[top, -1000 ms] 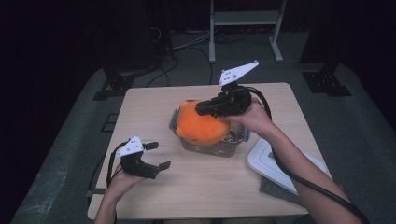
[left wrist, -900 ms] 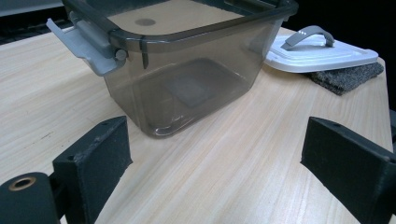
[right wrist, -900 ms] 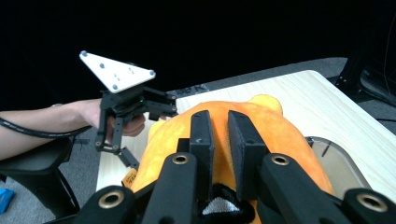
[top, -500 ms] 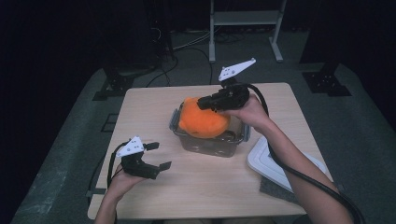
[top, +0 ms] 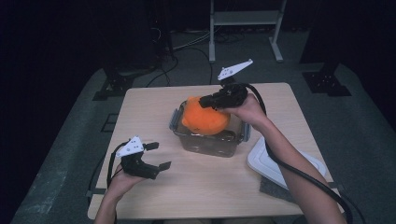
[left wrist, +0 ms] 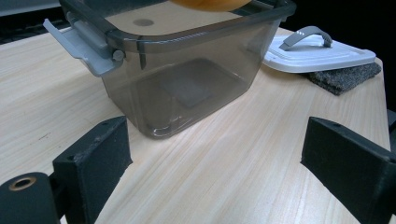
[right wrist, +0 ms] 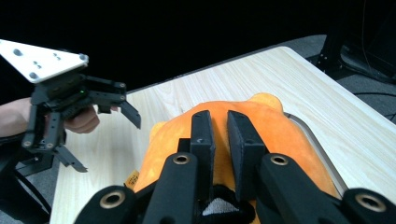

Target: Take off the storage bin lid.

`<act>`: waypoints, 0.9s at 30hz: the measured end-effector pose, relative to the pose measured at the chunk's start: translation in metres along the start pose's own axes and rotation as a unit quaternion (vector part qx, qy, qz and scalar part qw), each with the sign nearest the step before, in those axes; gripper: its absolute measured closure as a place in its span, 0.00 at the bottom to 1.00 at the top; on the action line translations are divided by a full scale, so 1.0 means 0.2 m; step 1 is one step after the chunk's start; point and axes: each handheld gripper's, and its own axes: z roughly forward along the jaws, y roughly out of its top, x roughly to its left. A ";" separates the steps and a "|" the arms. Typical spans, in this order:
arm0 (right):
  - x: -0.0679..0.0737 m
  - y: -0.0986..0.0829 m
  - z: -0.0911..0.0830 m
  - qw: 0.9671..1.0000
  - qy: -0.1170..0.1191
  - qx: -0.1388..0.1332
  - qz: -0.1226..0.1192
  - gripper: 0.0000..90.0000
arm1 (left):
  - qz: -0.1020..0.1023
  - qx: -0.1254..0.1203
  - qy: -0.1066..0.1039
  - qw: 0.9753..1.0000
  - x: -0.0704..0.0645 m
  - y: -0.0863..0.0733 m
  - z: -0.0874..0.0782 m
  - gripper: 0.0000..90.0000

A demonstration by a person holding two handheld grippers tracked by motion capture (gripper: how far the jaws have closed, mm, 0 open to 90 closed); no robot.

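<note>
You are pinching the soft, light orange plush toy (right wrist: pixel 261 126) in your nearly closed right gripper (right wrist: pixel 218 140), its fabric bunching between the jaws, while your left gripper (top: pixel 156 156) is gaping empty.

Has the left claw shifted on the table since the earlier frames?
No. The left claw sits open at the same spot near the table's front-left edge, same gap to the container.

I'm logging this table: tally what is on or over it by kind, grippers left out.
Orange plush toy: 1
Clear grey container: 1
White lid: 1
Dark grey pad: 1
Total: 4
</note>
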 end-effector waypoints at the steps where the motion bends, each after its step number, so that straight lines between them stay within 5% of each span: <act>1: -0.01 0.00 0.00 1.000 -0.001 0.001 0.002 0.89 | -0.001 0.000 0.000 1.000 0.00 0.00 0.00 0.08; 27: -0.13 -0.11 0.11 0.999 -0.016 0.022 0.033 0.90 | 0.000 0.001 -0.005 1.000 0.00 0.00 0.01 0.08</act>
